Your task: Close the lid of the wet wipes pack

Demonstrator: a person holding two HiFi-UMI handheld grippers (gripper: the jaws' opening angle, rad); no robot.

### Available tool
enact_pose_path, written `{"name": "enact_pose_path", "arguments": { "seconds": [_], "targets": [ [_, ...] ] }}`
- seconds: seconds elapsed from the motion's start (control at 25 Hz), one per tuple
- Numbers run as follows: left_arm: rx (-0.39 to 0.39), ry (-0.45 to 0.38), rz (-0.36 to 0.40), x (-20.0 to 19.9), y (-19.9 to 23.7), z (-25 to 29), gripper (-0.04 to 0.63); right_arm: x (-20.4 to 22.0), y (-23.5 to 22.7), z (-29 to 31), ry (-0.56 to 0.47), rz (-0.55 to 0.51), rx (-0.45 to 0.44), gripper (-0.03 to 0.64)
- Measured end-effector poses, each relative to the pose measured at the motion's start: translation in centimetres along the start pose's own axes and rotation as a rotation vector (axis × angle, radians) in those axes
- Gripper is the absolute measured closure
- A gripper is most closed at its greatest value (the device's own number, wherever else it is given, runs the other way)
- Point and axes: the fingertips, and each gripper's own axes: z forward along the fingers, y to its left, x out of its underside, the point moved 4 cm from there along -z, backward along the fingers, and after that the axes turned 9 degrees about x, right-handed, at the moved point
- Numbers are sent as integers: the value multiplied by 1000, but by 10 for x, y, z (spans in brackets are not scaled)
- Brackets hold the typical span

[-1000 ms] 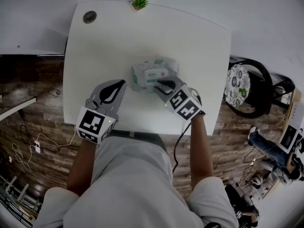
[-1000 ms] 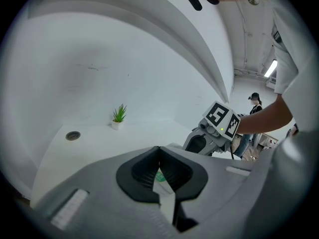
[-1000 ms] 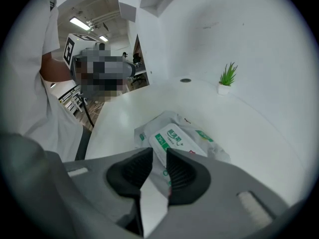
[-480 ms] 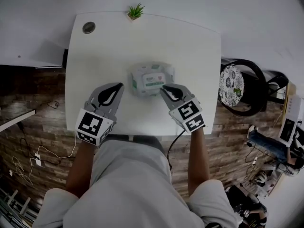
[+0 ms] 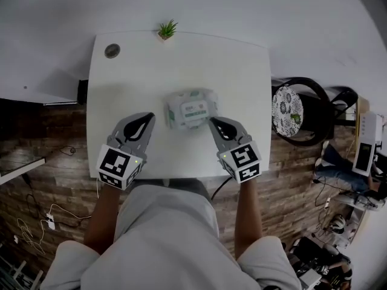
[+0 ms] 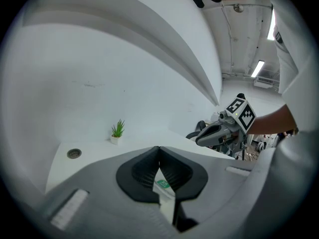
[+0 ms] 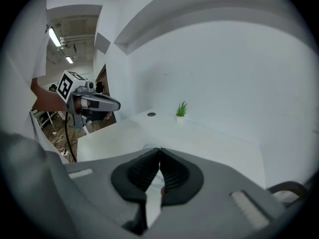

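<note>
A white and green wet wipes pack (image 5: 192, 109) lies flat in the middle of the white table (image 5: 127, 83), its lid down. My left gripper (image 5: 149, 118) hovers just left of the pack, jaws shut and empty. To the pack's right, my right gripper (image 5: 213, 122) is also shut with nothing in it, its tips close to the pack's right front corner. In the left gripper view a strip of the pack (image 6: 163, 183) shows through the gap below the shut tips (image 6: 159, 149). In the right gripper view the pack (image 7: 156, 181) is barely seen behind the shut tips (image 7: 160, 150).
A small potted plant (image 5: 165, 29) stands at the table's far edge and a round cable grommet (image 5: 112, 51) sits at the far left corner. A black chair with a patterned cushion (image 5: 290, 110) stands right of the table. Wooden floor lies to the left.
My right gripper has lifted off the pack's lid and drawn back toward me to the right. The left gripper has stayed beside the pack. The head view has shifted a little.
</note>
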Motion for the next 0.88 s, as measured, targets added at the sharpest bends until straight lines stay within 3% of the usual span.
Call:
{"name": "enact_pose_path", "arguments": {
  "seconds": [0.24, 0.56, 0.88],
  "targets": [
    [-44, -16, 6, -8, 0, -6, 595, -6, -11, -21, -64, 69, 67, 612],
    [-143, -68, 67, -35, -16, -19, 595, -7, -46, -61, -150, 144, 236, 612],
    [-188, -123, 130, -62, -44, -36, 595, -10, -52, -103, -255, 183, 300, 612]
  ]
}}
